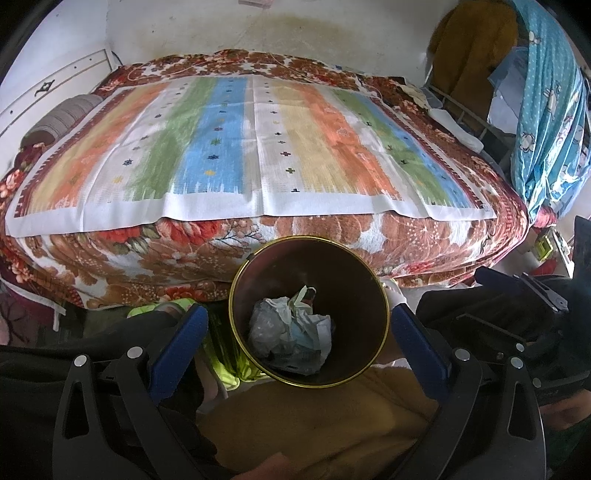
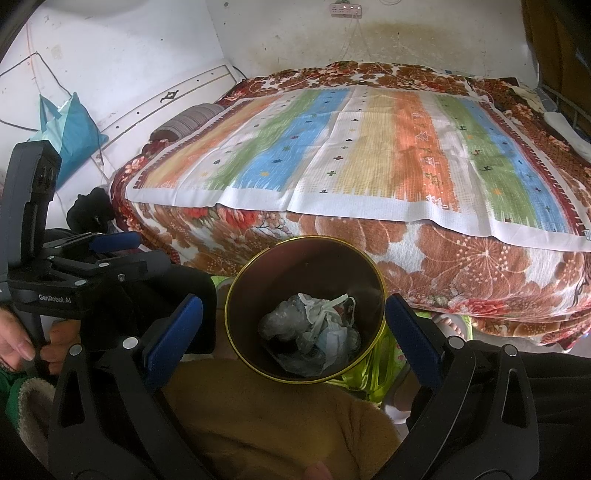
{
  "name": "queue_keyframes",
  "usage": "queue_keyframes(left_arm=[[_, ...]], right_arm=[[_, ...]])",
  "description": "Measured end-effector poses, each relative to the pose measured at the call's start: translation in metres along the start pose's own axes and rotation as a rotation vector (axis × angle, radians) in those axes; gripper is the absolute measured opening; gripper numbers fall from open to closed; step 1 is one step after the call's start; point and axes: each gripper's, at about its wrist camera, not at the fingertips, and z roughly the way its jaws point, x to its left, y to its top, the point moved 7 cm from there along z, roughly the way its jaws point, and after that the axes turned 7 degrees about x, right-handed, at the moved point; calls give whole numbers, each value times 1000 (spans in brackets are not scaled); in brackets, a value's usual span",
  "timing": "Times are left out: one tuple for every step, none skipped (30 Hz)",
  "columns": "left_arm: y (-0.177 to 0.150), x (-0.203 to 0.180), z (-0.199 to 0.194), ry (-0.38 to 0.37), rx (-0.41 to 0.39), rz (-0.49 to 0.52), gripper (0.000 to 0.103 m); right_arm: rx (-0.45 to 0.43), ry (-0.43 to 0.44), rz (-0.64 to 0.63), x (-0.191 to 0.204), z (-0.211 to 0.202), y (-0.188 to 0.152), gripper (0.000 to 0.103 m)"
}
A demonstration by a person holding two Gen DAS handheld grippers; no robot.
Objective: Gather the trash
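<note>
Hovering with fingers apart, both the left tool (image 1: 300, 334) and right tool (image 2: 293, 328) frame the bin (image 1: 258, 269), lower centre; crumpled trash (image 1: 291, 328) inside suggests keeping releases centred.

Bin (image 1: 354, 295) base hidden under crumpled trash (image 1: 291, 332) between jaws. Individual trash pieces indistinct. Bed (image 2: 461, 258) cut off at right edge beyond jaws. Power strip (image 2: 345, 9) detail too small.

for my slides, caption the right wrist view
Open right gripper above a gold-rimmed bin of crumpled trash, beside a striped bed.
</note>
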Motion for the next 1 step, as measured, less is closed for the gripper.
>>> queue_keyframes(left_arm=[[-2, 0, 0, -1, 1, -1, 97]], right_arm=[[0, 0, 0, -1, 0, 0, 94]])
